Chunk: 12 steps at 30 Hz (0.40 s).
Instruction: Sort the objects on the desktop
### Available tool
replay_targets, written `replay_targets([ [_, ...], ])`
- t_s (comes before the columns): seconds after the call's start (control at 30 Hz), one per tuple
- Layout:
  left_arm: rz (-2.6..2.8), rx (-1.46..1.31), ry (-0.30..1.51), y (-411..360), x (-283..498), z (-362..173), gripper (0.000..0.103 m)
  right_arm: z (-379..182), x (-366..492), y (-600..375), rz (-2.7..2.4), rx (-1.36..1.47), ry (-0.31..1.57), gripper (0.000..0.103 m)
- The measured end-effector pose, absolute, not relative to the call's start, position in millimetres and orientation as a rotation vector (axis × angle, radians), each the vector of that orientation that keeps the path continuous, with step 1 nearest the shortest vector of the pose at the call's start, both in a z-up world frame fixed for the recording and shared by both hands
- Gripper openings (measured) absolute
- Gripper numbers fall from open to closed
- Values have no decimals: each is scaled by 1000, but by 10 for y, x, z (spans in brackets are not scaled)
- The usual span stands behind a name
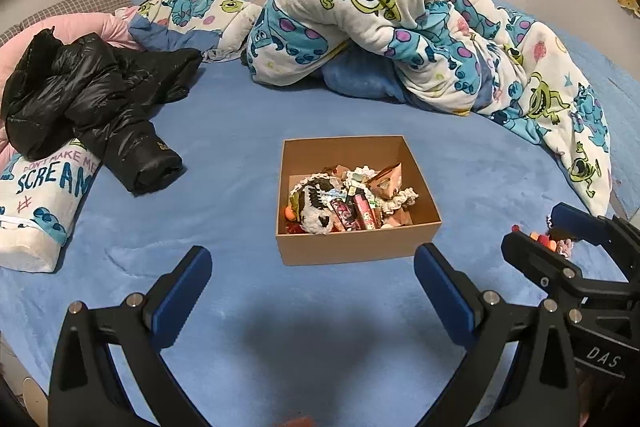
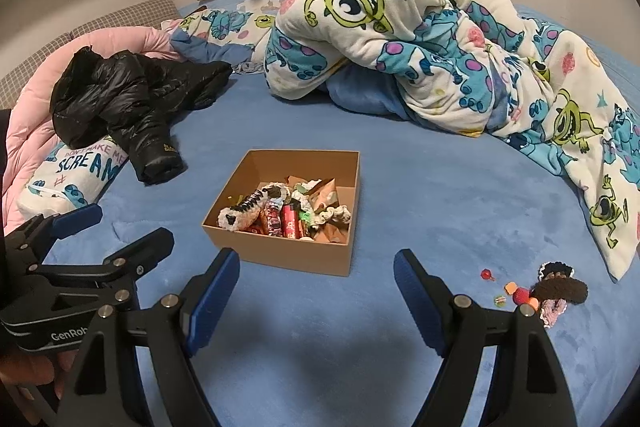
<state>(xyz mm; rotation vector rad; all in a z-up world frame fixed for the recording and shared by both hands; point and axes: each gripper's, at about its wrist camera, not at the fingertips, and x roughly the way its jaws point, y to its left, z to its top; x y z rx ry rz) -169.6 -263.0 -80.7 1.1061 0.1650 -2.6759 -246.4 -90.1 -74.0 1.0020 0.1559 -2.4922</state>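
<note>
Seemingly box (image 1: 352,247) beyond left gripper's (image 1: 312,291) jaws.

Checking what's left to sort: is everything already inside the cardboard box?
No, a brown fuzzy hair clip and small colored beads lie on the blue bedspread beside the cardboard box.

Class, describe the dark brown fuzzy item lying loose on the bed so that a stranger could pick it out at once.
Start at the open cardboard box in the middle of the blue bedsheet. Look to its right, near the edge of the cartoon monster blanket, for a small cluster of loose bits. The dark brown fuzzy item is the largest there, oblong and woolly, unlike the tiny bright beads beside it.
</note>
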Motion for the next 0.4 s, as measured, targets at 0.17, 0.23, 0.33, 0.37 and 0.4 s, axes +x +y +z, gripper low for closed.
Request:
replay_targets([
  [0.17,-2680,1099,155,-2620,-1701,-794,102,-738,-2465,-890,-2492,1003,152,82],
  [0.23,-2679,1098,160,-2616,-1698,-795,102,-738,-2467,-886,-2491,1006,152,82],
  [0.33,-2680,1093,171,-2617,-1695,-797,103,-733,-2464,-886,-2491,1006,151,82],
  [0.37,-2681,1093,176,-2620,-1693,-800,102,-734,-2463,-887,-2490,1006,152,82],
  [0.4,-2682,1094,180,-2622,-1694,-803,102,-732,-2462,-888,-2491,1005,154,82],
])
